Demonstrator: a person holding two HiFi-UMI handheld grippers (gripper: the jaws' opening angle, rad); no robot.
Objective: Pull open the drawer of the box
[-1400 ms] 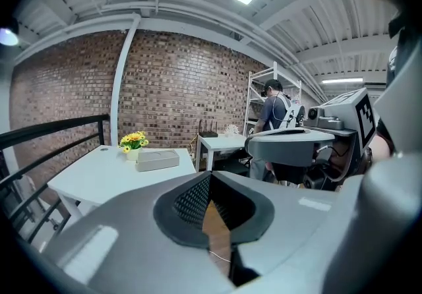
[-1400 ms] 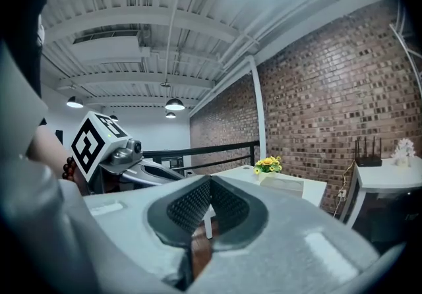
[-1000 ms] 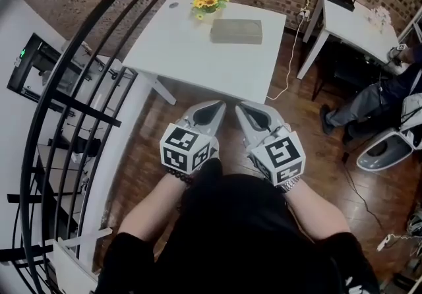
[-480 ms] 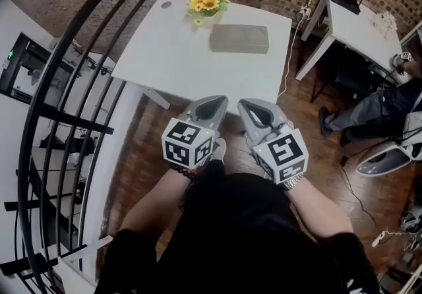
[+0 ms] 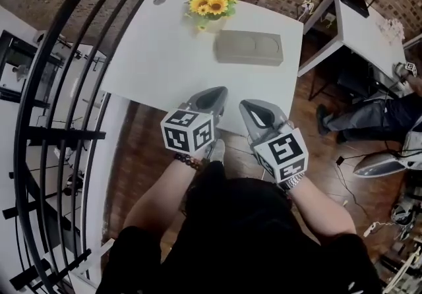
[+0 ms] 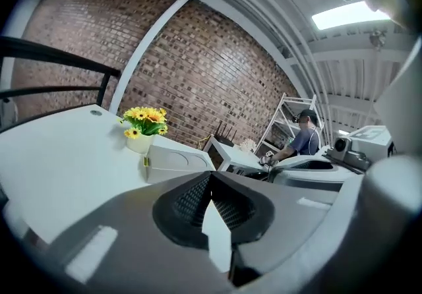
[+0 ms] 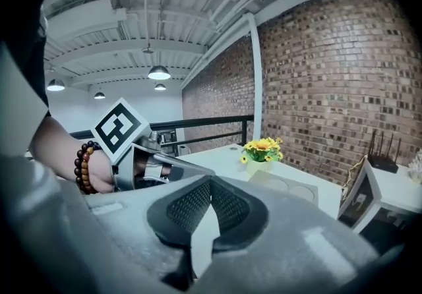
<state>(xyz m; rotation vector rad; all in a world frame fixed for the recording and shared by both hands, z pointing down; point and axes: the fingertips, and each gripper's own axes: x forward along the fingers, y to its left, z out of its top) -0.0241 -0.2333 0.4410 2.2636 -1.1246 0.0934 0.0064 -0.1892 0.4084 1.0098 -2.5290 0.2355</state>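
Both pairs of jaws were pressed together with nothing between them. The left gripper (image 6: pixel 211 179) showed its pads meeting at the tip, and the right gripper (image 7: pixel 211 180) looked the same. The person held the two side by side, close to the body. Their tips hung just over the near edge of the white table (image 5: pixel 151 55) and touched nothing.

The box (image 5: pixel 249 47) lay flat on that table, well apart from both grippers, ahead of them and a little to the person's right. Its long axis ran across the table from left to right, so a long side faced the jaws. It sat more squarely in front of the right gripper, with the left one angled in from the side. I would not call either clearly nearer.

From the left gripper's view a small yellowish tab showed at the box's near left corner. That may be the drawer's pull, though I could not be sure which face opens. Just behind the box stood a pot of yellow flowers (image 5: pixel 211 4).
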